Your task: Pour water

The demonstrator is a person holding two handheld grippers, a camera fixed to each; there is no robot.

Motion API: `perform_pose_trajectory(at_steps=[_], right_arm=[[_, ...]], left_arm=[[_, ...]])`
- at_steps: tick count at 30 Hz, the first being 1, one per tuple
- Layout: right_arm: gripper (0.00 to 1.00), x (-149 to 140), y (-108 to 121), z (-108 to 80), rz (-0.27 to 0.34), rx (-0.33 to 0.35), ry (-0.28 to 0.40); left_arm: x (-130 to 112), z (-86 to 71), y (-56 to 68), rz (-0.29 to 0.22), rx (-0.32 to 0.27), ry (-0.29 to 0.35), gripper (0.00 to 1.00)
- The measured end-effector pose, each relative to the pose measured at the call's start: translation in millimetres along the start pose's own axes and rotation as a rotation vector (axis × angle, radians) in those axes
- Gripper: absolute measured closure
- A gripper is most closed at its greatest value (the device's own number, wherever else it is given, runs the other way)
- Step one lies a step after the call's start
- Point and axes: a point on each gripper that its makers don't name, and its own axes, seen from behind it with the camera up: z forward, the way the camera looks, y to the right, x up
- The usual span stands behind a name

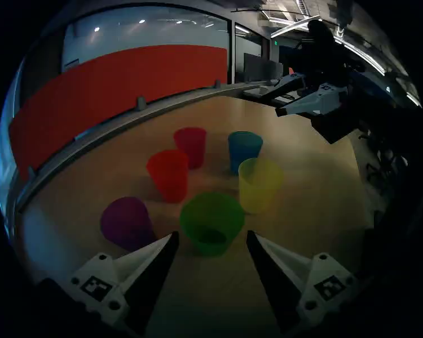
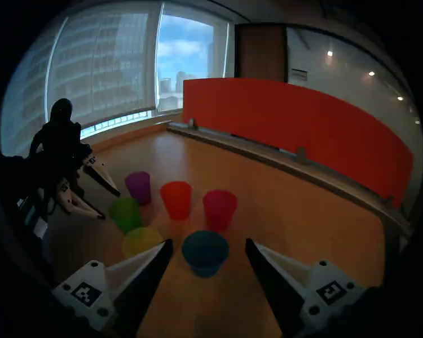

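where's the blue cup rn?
In the right gripper view the blue cup sits on the table, centred just ahead of the open right gripper, with the yellow cup at its left and the pink cup just behind.

Left gripper [image 1: 211,234], two fingers spread wide apart, nothing held between them, right gripper [image 2: 208,242] the same, fingers wide apart and holding nothing, each one across from the other, farther off
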Motion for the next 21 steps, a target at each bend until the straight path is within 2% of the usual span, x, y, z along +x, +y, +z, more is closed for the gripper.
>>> perform_pose_trajectory(at_steps=[21], right_arm=[[0.01,-17.8,-1.6,20.1,-0.005,0.016,-0.034]], left_arm=[[-3.9,30.8,-1.7,-0.002,-0.025,-0.036,0.11]])
